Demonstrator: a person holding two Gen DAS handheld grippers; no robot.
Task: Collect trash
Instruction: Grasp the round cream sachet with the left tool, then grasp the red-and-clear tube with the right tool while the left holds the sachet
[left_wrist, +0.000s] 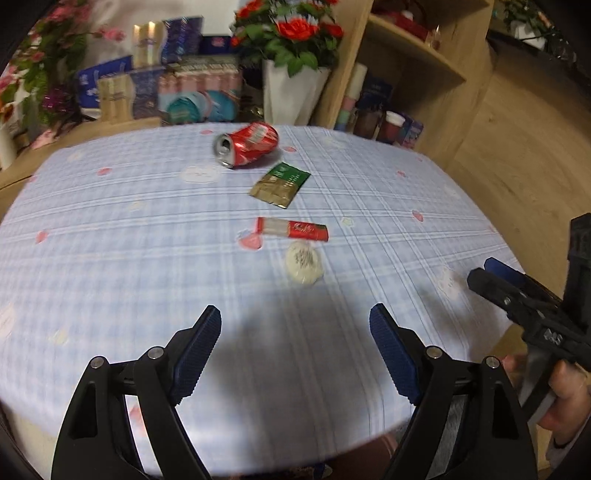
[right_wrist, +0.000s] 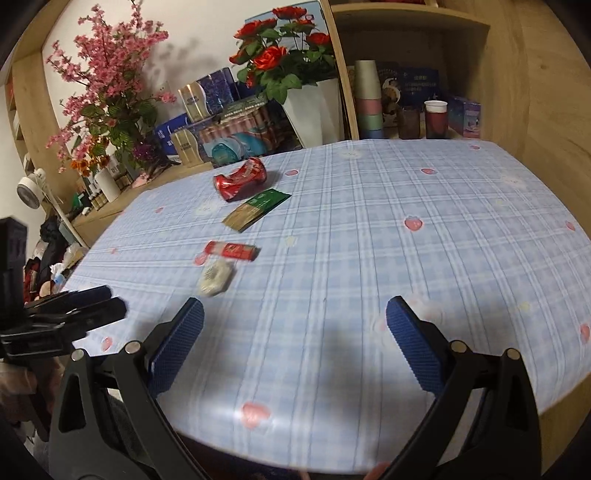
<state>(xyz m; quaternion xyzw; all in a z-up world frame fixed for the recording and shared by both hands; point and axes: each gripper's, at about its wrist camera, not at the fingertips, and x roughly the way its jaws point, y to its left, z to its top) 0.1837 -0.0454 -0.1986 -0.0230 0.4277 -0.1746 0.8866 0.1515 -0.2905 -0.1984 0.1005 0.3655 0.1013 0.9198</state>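
Note:
Four pieces of trash lie on a blue checked tablecloth (left_wrist: 110, 258). At the far side is a crushed red can (left_wrist: 249, 144) (right_wrist: 241, 179) on its side. A green and gold sachet (left_wrist: 279, 184) (right_wrist: 256, 208) lies flat just in front of it. Nearer come a red wrapper (left_wrist: 293, 229) (right_wrist: 231, 250) and a white crumpled packet (left_wrist: 303, 263) (right_wrist: 215, 277). My left gripper (left_wrist: 295, 317) hangs open over the near edge, short of the packet, with nothing between its fingers. My right gripper (right_wrist: 295, 306) is open and empty too, to the right of the trash.
Behind the table stand a white vase of red roses (left_wrist: 291, 92) (right_wrist: 314, 107), pink blossoms (right_wrist: 107, 85) and stacked boxes (left_wrist: 199, 92). A wooden shelf (right_wrist: 406, 74) at the back right holds cups (right_wrist: 436, 118). A person's hand (left_wrist: 565, 398) holds the right gripper's handle.

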